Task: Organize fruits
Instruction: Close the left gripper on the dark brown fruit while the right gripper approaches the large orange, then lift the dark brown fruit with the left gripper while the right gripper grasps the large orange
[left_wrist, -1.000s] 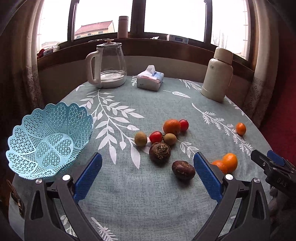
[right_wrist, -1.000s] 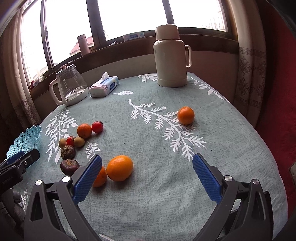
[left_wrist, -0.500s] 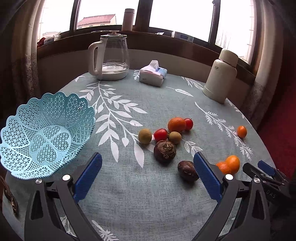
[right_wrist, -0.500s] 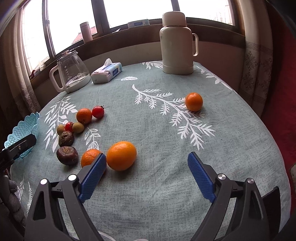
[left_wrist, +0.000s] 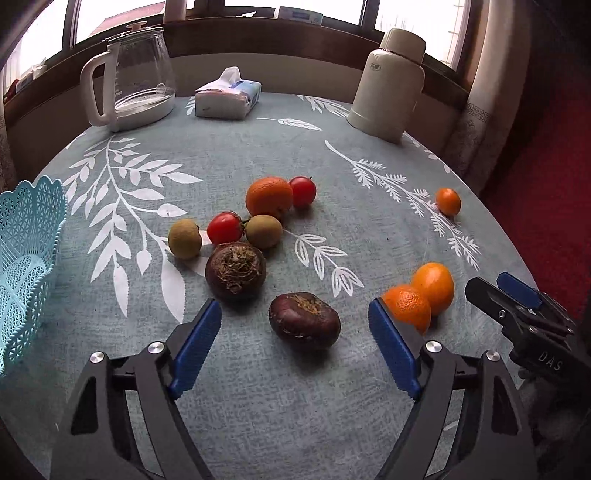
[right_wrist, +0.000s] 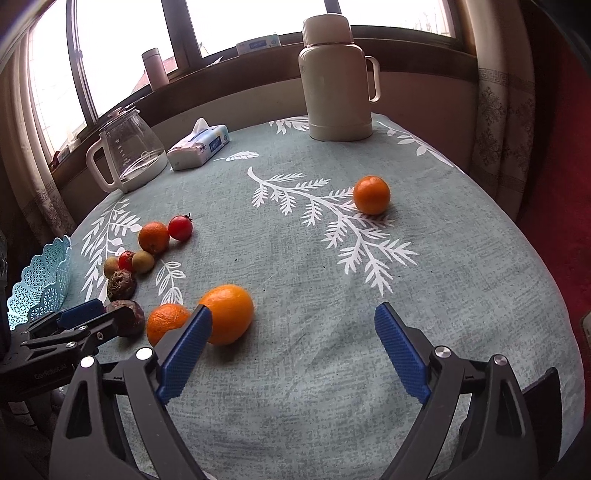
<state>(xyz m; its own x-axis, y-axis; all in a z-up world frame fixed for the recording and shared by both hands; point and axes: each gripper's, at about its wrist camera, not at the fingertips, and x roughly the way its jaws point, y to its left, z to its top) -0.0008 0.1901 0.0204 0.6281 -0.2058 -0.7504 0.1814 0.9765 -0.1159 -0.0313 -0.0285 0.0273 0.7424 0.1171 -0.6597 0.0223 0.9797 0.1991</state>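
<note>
Left gripper (left_wrist: 294, 320): jaws spread wide, holding nothing, lined up on the near dark purple wrinkled fruit (left_wrist: 304, 319), which lies on the grey-green leaf-print tablecloth (left_wrist: 258, 398) between the blue pads.

Right gripper (right_wrist: 293, 325): jaws likewise spread and empty. Its left pad sits just beside the large smooth orange (right_wrist: 229, 314), with the smaller rough-skinned orange (right_wrist: 165, 322) touching that one's left side.

Remaining fruit lies loose in a cluster farther back. One lone small orange (right_wrist: 371, 194) sits well apart at far right. The light blue lattice plastic basket (left_wrist: 26, 266) stands at the left edge; its visible part holds nothing.

Judgement: the step is the left-hand pick of the purple fruit. Lower squarely so both pads clear its sides, then close gently, as the skin looks soft. Lift straight up, clear of the second dark fruit (left_wrist: 235, 271) behind it, before carrying left to the basket.
</note>
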